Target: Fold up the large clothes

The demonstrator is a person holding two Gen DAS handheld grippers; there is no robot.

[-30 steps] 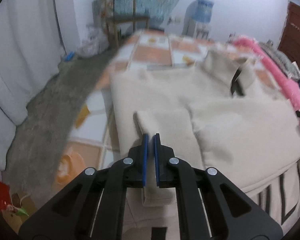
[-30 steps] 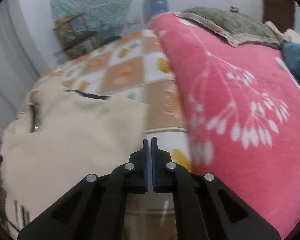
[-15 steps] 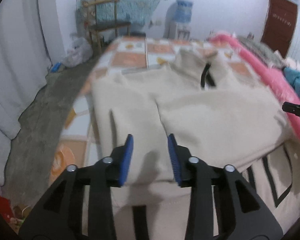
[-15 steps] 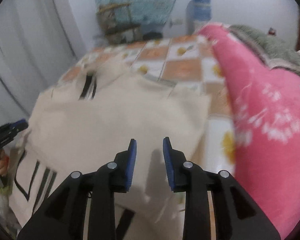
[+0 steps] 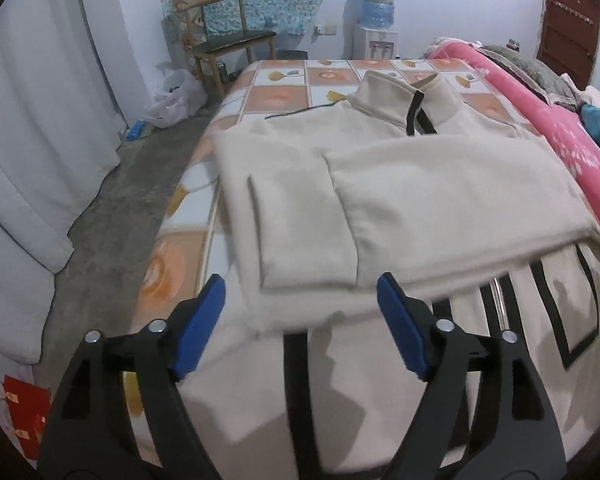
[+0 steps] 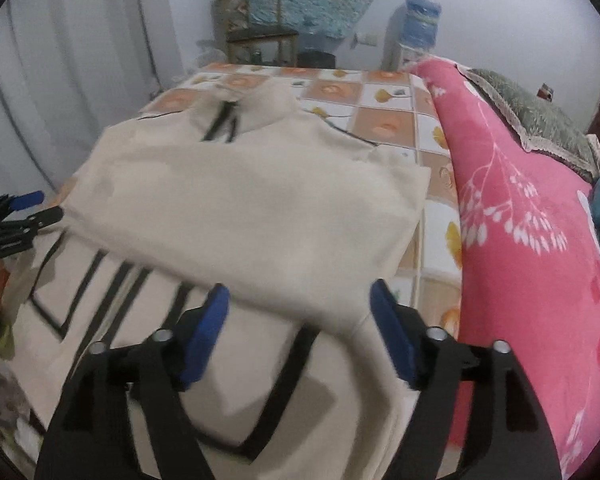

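Cream jacket lies flat on the bed, collar w/ dark zip toward the far end, both sleeves folded in across the chest. Its lower part, w/ black stripes, hangs over the near bed edge.

Left gripper hovers above the hem on the left side; jaws have just been opening, now spread wide, nothing between the blue pads, no cloth touched.

Right gripper sits over the folded sleeve's lower corner on the right; jaws likewise just opened, wide apart, holding nothing.

Pink blanket lies just beside the jacket on the right. Wooden chair and water dispenser stand by the far wall.
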